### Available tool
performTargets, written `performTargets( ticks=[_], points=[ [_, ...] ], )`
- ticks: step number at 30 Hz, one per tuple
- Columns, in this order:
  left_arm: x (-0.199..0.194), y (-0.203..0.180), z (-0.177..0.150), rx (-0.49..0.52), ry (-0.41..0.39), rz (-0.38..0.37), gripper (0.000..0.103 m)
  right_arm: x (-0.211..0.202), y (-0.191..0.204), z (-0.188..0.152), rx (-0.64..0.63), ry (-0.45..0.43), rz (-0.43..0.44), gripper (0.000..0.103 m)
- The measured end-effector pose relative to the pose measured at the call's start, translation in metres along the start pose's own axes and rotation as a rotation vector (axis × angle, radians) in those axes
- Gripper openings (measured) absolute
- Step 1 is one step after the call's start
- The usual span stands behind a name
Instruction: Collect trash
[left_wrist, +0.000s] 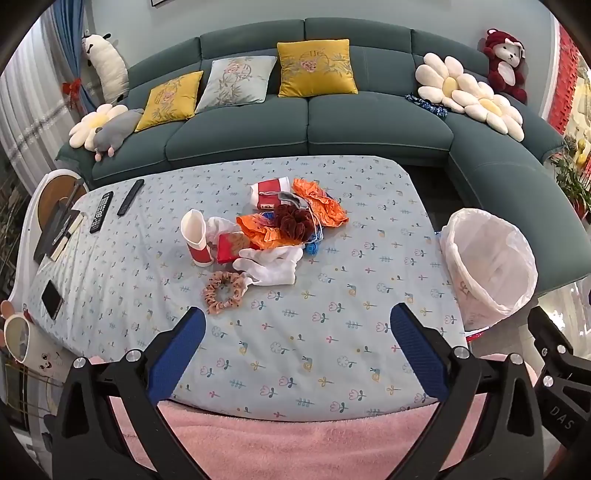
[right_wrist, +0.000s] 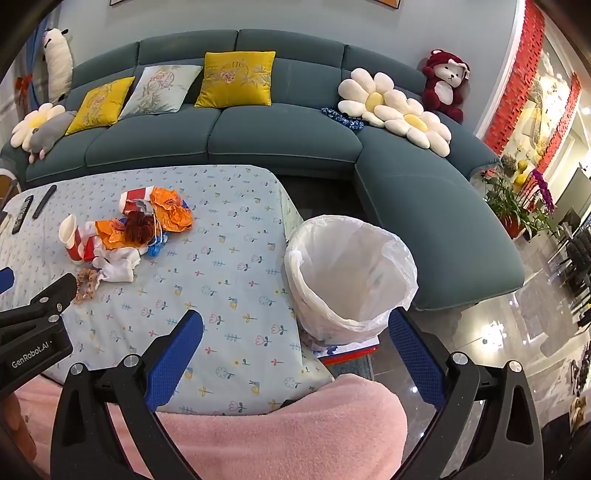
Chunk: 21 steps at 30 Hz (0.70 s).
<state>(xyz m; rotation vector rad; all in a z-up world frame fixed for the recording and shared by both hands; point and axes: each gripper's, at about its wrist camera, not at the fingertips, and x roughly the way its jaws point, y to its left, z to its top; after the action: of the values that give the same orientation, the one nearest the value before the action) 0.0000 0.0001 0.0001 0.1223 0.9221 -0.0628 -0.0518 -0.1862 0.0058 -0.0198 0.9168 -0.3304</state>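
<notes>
A: A teal sofa (left_wrist: 306, 122) is curving behind a table (left_wrist: 258, 350) under a flowered cloth. In the left wrist view, where is the trash sitting?

B: The trash pile (left_wrist: 266, 229) is lying straight ahead, mid-table, strung out lengthwise from near left to far right. The left gripper (left_wrist: 297, 354) is hovering wide open, holding nothing. The lined bin (left_wrist: 491, 266) is standing off the table's right edge.

A: And from the right wrist?

B: The right gripper (right_wrist: 295, 354), also gaping and empty, is facing the bin (right_wrist: 351, 273); the pile (right_wrist: 129, 232) is lying far to its left. So the left one is looking nearer.
</notes>
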Motion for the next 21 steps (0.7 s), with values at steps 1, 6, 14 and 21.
performTargets(
  ticks=[1,6,14,21],
  points=[
    [0.0000,0.0000,0.0000,0.000,-0.001,-0.001,0.095,-0.0017,-0.0019,0.0003,-0.001,-0.002,-0.001,0.096],
    [-0.0003,0.0001,0.0000,-0.002,-0.007,-0.002,0.095,-0.0016,-0.0011,0.0003,-0.002,-0.003,-0.002,0.096],
    [-0.0003,0.0000,0.0000,-0.002,-0.009,-0.004,0.095,-0.0025,-0.0018,0.0000,-0.003,-0.007,-0.005,0.096],
    [-0.0005,0.0001,0.0001,-0.004,-0.010,-0.005,0.095,-0.0029,-0.0019,0.0000,-0.003,-0.007,-0.006,0.096]
  ],
)
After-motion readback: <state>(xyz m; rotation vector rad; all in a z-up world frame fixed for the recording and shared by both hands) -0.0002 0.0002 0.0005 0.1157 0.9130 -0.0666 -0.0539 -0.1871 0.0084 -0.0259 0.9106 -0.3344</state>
